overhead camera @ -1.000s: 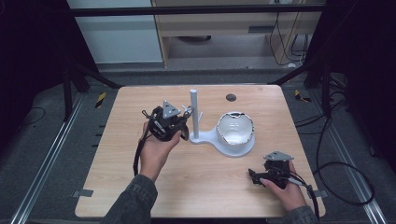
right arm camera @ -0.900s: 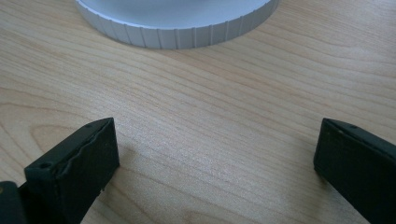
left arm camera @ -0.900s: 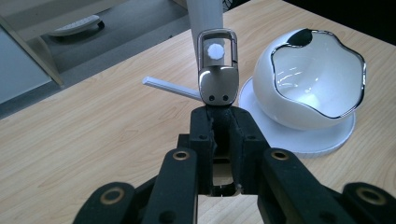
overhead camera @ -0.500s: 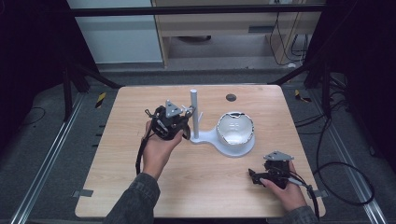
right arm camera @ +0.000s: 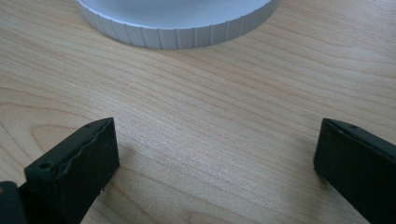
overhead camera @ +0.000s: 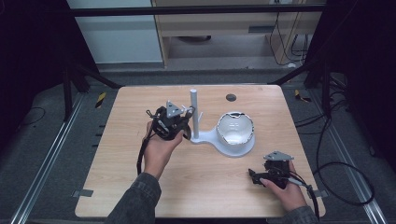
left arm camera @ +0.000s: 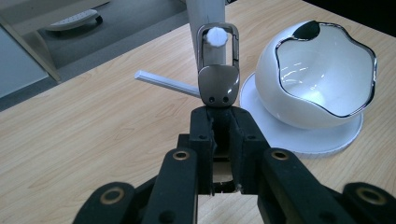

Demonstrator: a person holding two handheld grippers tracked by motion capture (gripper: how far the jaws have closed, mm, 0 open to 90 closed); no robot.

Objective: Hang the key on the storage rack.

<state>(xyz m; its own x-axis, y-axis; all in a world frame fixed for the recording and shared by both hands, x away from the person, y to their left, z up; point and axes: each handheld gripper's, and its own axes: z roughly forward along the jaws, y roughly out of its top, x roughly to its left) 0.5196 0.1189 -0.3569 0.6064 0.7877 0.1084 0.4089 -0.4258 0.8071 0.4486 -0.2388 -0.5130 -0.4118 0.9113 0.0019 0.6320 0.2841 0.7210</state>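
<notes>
We see one metal clasp [left arm camera: 218, 70] clamped by its solid lower end between the jaws of the left gripper [left arm camera: 219, 122], its long axis running straight on from the jaws and its open loop pointing away from the hand, toward the post [left arm camera: 205, 14] of a white stand. In the left gripper view the loop overlaps the post, and a round white peg tip [left arm camera: 216, 35] shows inside it; whether the loop rests on that peg we cannot tell. One thin white arm [left arm camera: 166, 82] juts from the post to the left, low over the table [left arm camera: 84, 121]. The stand carries one post and one round base [overhead camera: 232, 147], and on the base sits one white bowl [left arm camera: 322, 79] with a wavy chrome rim, tilted toward the camera. In the high view the left gripper [overhead camera: 183, 125] is held just left of the post, above the middle of the table. The right gripper [overhead camera: 254, 176] rests low near the table's front right edge, well apart from the stand; in its own view the two jaws stand wide apart over bare wood, grasping nothing, with the ribbed edge of the base [right arm camera: 177, 35] beyond them. We count two grippers, two hands, one stand, one bowl, one clasp.
</notes>
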